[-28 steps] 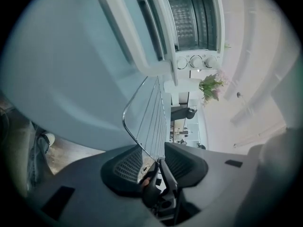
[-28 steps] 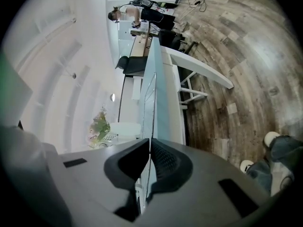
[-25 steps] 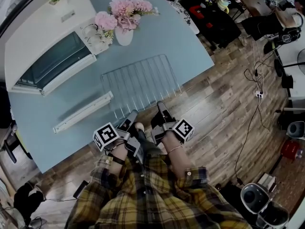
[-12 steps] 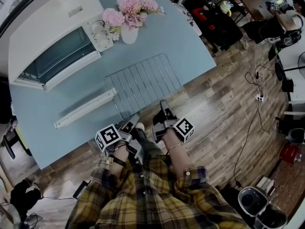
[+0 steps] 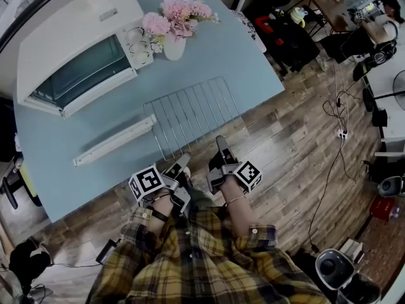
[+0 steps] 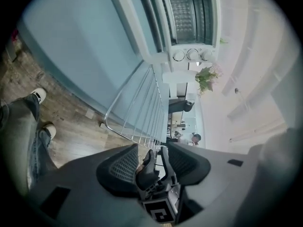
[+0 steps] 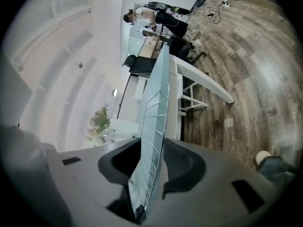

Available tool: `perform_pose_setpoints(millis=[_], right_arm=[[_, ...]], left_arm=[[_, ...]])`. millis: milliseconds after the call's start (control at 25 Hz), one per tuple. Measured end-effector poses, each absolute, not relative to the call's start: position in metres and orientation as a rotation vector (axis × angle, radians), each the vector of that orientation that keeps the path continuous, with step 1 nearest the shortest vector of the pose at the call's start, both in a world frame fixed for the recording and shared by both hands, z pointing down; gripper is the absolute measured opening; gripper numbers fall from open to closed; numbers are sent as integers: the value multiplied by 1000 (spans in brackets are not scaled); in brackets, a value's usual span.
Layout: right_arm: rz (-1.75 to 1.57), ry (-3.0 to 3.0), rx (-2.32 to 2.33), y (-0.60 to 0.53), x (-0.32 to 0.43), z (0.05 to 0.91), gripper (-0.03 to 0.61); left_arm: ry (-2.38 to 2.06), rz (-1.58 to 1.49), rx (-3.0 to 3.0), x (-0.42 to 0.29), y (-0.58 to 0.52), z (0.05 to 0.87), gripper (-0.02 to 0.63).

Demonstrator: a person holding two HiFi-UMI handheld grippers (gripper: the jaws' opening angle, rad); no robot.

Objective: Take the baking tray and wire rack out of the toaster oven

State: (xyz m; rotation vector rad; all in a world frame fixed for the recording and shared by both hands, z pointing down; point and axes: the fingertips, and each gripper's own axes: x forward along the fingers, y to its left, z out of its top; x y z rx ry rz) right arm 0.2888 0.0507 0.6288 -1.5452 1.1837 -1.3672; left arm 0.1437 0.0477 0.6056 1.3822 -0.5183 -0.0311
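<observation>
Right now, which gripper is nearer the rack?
Right. The right gripper straddles the rack's near edge, its fingers just opened off it. The left gripper sits just short of that edge, fingers also just opening, rack not between them.

1. The table is pale blue.
2. The toaster oven is white, with a dark glass door.
3. The wire rack is silvery.
4. The flowers are pink, in a white vase.
5. The floor is brown wood planking.
6. The shirt is a yellow and dark plaid.
7. The left gripper and right gripper are grey and black, each with a cube of black-and-white square markers.
</observation>
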Motion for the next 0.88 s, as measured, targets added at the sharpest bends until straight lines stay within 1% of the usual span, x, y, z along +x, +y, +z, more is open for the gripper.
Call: perform_pose_setpoints(millis=[120, 160, 320, 440, 600, 720, 880], right_arm=[[-1389, 1213, -1536, 54, 287, 628, 137], [-1406, 1217, -1551, 55, 286, 629, 150], [-1414, 1246, -1673, 72, 289, 625, 172], [-1301, 1407, -1777, 70, 297, 594, 172], [-1165, 1540, -1712, 46, 298, 546, 172], [-1103, 1618, -1626, 23, 282, 512, 172], [-1059, 1726, -1445, -12, 242, 469, 172]], left_arm=[[-504, -44, 1416, 144, 47, 594, 189], [-501, -51, 1422, 144, 47, 591, 189], [-497, -103, 1448, 140, 42, 572, 189], [-495, -150, 1511, 140, 30, 549, 189], [-515, -254, 1589, 133, 10, 515, 187], [-525, -380, 1617, 118, -9, 484, 187], [-566, -543, 1621, 82, -34, 449, 187]])
